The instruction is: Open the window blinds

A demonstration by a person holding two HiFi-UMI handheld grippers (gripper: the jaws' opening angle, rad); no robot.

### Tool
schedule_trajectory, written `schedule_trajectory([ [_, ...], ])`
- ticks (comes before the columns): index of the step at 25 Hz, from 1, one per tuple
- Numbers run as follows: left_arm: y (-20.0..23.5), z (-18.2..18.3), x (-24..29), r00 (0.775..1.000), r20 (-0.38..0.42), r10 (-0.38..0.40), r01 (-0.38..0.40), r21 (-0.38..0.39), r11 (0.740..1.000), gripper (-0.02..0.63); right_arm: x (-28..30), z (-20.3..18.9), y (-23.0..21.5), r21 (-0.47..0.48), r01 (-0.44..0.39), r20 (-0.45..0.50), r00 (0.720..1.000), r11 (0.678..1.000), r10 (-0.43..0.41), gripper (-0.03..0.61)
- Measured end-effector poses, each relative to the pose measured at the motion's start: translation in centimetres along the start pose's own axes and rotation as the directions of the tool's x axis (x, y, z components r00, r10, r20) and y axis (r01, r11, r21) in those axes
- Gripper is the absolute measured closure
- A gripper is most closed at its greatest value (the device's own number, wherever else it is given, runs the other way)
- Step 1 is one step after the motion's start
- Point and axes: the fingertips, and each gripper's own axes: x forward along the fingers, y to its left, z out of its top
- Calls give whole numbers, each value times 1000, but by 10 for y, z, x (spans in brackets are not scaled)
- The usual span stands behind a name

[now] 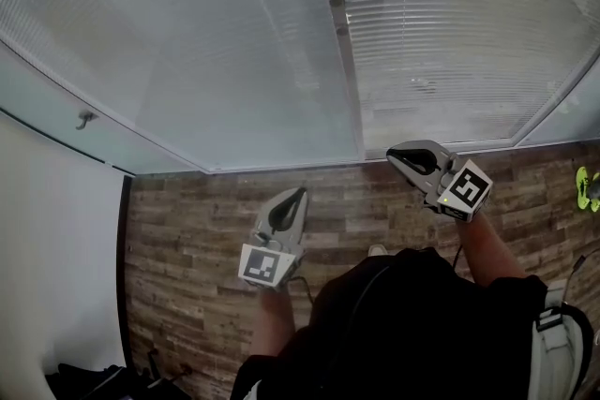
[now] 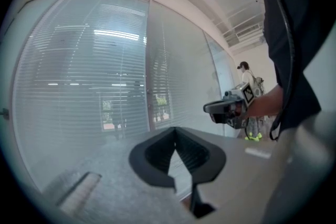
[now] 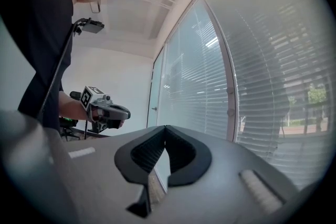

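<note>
A: Where are the window blinds (image 1: pixel 234 42)?

B: Straight ahead of the person, filling two tall panes from the top of the head view down to the floor line. The slats run level and are lowered over both panes, with a pale upright frame post (image 1: pixel 337 33) between them.

A: Are the slats behind glass?

B: It looks so, going by the reflected ceiling lights, but the glare leaves me unsure.

A: And the tongs?

B: The left gripper (image 1: pixel 298 194) is held level and points at the left pane. In its own view the two dark pads meet at the tips, and there is nothing between them. The right gripper (image 1: pixel 394 156) is also level and points towards the bottom of the post and the right pane. Its jaws are likewise closed tip to tip and empty. Neither one touches the blinds.

A: What lies round them?

B: A wooden plank floor (image 1: pixel 187 239) runs under both grippers up to the window. A white wall (image 1: pixel 56 229) stands at the left, with a small handle (image 1: pixel 85 118) on the narrow pane beside it. The person's dark top (image 1: pixel 412 314) fills the lower middle. A yellow-green thing (image 1: pixel 586 187) sits on the floor at the far right edge, and the left gripper view shows another person (image 2: pixel 247 81) standing farther along the window.
</note>
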Motion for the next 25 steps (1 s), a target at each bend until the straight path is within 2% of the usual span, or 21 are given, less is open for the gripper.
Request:
schedule_trajectory([
  [8,-2,6,24,1000,-9,-5,5,20,1000,609,-6,-6,-27,11,2,12,1000,1000,-2,572],
  [17,-2,13,36,1000,-19,-4,5,40,999,609,-2,-10,-33,25,-27,17,999,999,27,572],
  [25,-14,11,47,999,-37,-35,37,48,998,609,-6,-13,-39,41,-23,34,999,999,21,572],
])
